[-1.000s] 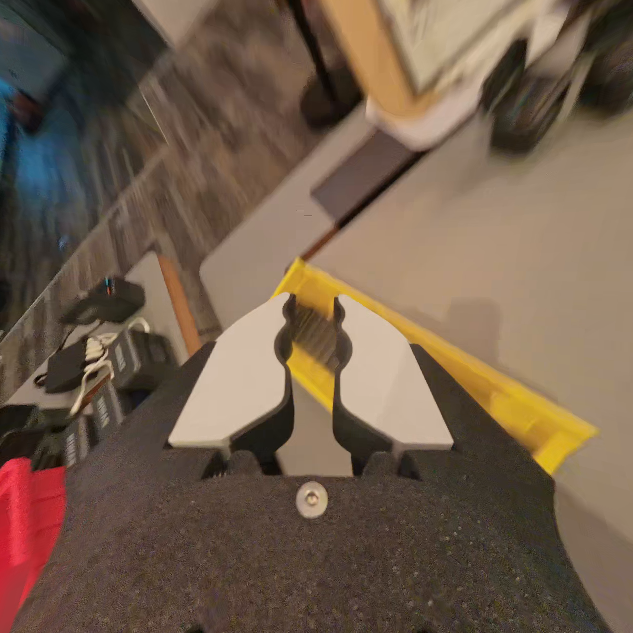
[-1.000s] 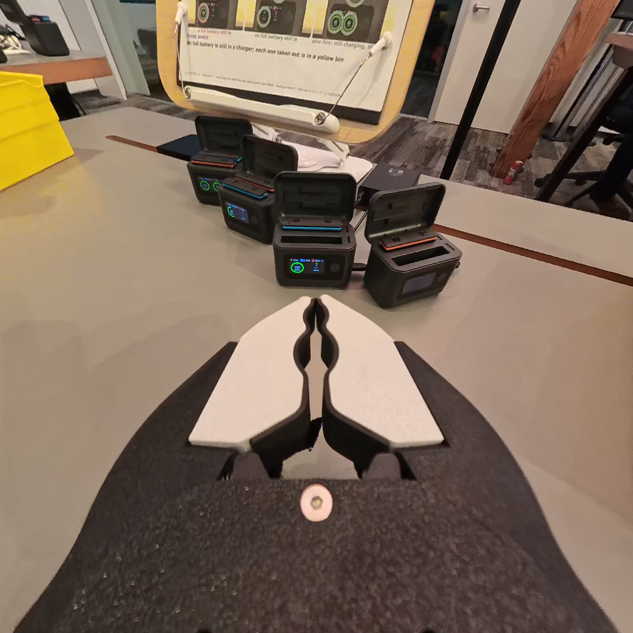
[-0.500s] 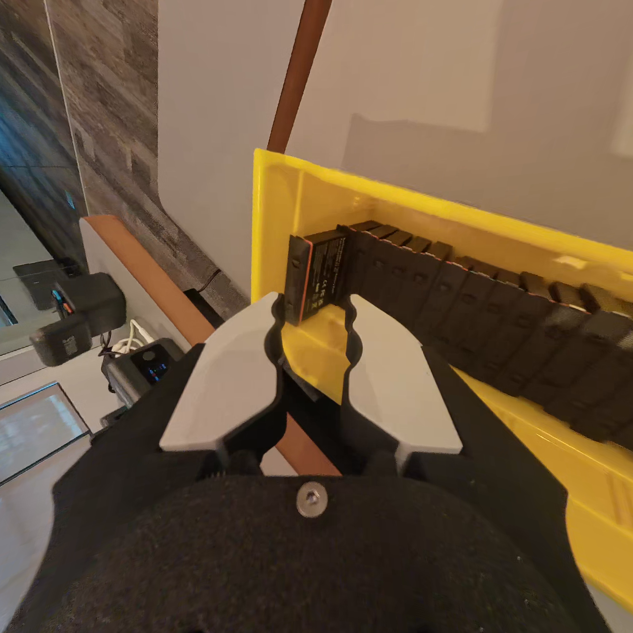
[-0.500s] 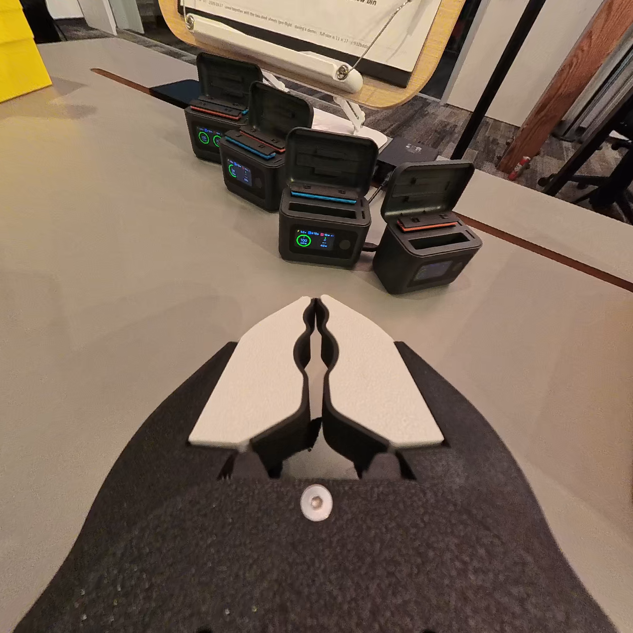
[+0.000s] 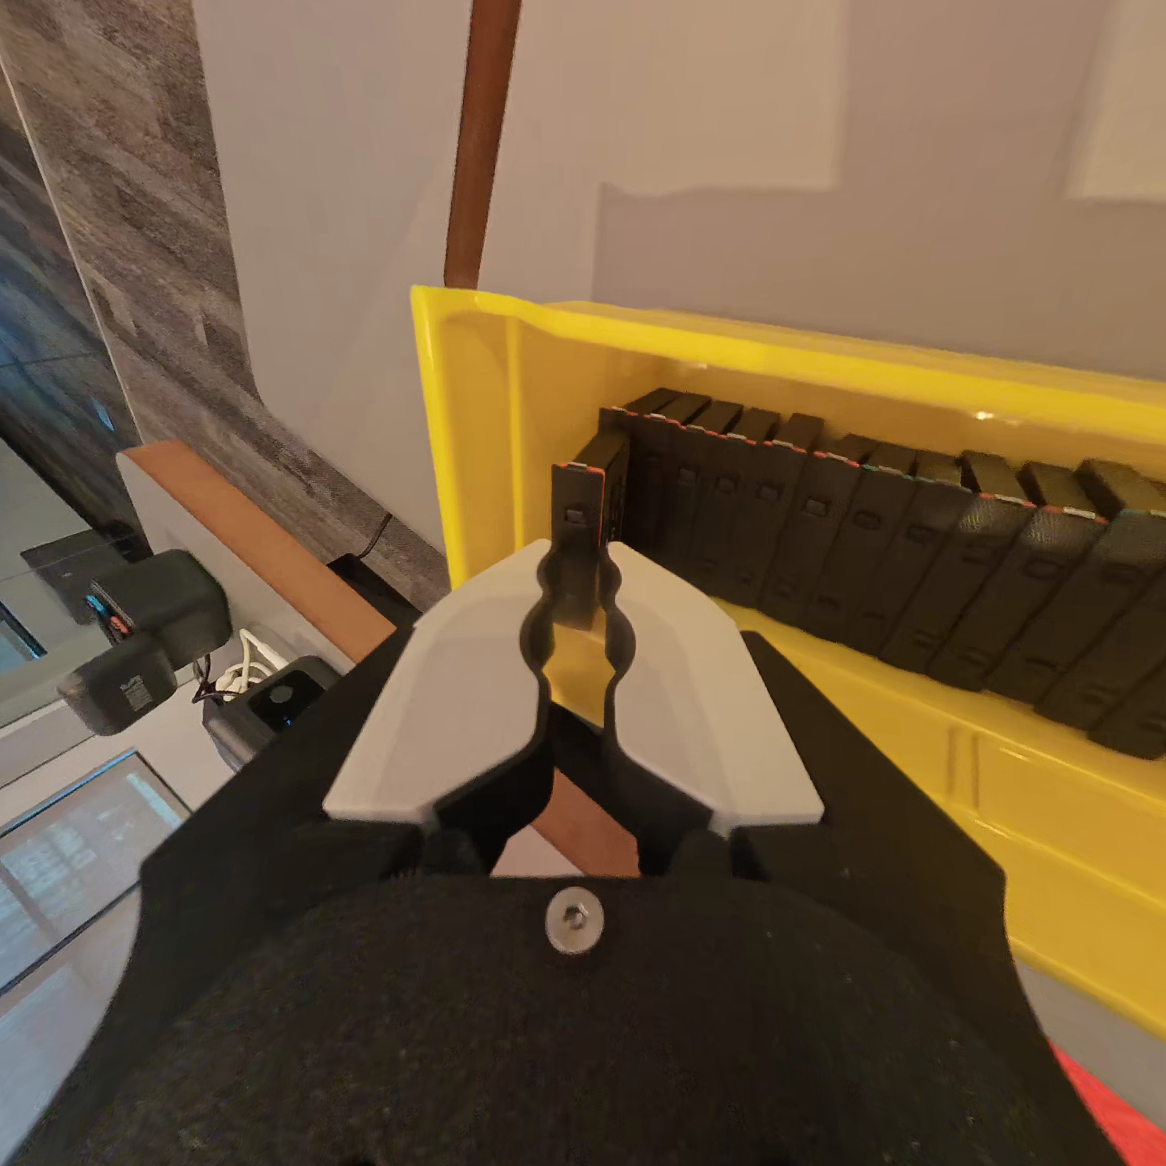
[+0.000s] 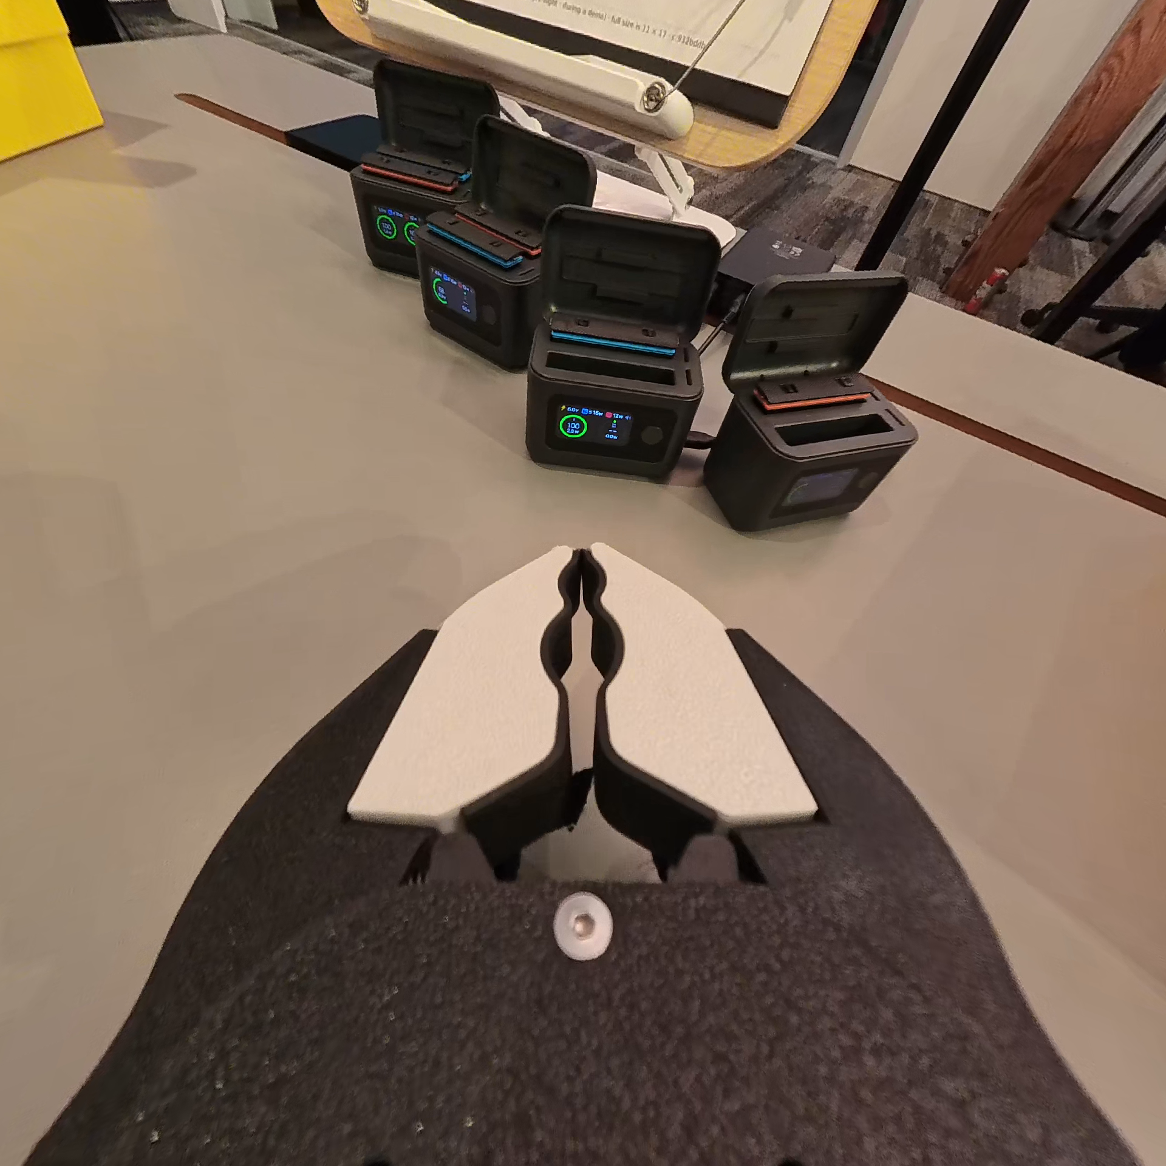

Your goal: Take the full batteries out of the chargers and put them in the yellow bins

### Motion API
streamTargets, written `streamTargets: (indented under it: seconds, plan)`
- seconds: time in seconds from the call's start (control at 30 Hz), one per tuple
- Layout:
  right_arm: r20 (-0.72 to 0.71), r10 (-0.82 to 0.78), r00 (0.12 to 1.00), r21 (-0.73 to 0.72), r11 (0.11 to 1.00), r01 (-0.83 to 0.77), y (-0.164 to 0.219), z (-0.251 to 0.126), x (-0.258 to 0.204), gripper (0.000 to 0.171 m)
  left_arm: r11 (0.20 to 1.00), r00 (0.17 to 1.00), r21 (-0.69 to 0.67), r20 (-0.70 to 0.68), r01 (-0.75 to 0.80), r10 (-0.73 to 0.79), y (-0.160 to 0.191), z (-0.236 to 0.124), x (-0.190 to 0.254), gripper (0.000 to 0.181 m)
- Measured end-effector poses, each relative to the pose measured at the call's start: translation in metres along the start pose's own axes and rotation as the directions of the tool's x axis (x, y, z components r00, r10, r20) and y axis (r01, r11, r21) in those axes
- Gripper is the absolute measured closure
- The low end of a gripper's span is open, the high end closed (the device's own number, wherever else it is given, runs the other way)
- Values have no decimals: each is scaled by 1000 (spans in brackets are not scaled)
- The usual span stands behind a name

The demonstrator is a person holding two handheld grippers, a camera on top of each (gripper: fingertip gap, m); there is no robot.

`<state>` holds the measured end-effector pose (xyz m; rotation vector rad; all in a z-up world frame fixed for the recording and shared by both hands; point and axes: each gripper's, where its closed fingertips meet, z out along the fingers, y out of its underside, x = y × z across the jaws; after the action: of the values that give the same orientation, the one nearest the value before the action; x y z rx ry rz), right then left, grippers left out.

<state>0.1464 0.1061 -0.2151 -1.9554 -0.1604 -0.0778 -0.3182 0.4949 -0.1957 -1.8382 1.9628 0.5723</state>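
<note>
In the left wrist view, my left gripper [image 5: 575,555] is shut on a black battery [image 5: 577,505]. It holds the battery edge-on inside the yellow bin [image 5: 479,404], at the left end of a row of several black batteries [image 5: 883,542]. In the right wrist view, my right gripper [image 6: 583,552] is shut and empty, low over the grey table in front of a row of black chargers with open lids. The nearest right charger [image 6: 814,454] holds an orange-edged battery. The one beside it [image 6: 609,410] holds a blue-edged battery and shows a green ring. The two farther chargers [image 6: 473,296] hold batteries too.
A yellow bin corner [image 6: 38,76] shows at the far left of the table. A board on a white stand [image 6: 568,57] and a flat black box [image 6: 782,252] stand behind the chargers. A side table with black devices and cables [image 5: 145,631] lies left of the bin. My hands' fingertips stand some 60 centimetres from each other.
My left gripper swung over the yellow bin and brought the battery down at the left end of the row, with its jaws now closer together. My right gripper moved nearer the chargers, still shut.
</note>
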Motion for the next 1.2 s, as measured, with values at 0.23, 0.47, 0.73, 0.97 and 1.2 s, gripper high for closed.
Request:
streamTargets:
  seconds: [0.23,0.47,0.73,0.97,1.2]
  plan:
    - [-1,1,1000,-10,1000,-1,2,1,0,171,999,998,-27,41,-46,47,-2,5,-2,159]
    - [1,9,1000,-13,1000,-9,4,2,1,171,995,996,-41,36,-86,87,-2,0,-2,167]
    - [9,7,1000,-30,1000,-7,7,5,-1,171,994,994,-62,49,-91,94,-1,8,-7,154]
    - [10,8,1000,-33,999,-7,8,5,-1,171,987,993,-109,-25,-120,118,-3,28,13,168]
    - [20,19,1000,-30,999,-19,8,5,-2,171,997,997,-56,44,-55,57,-9,-7,-8,170]
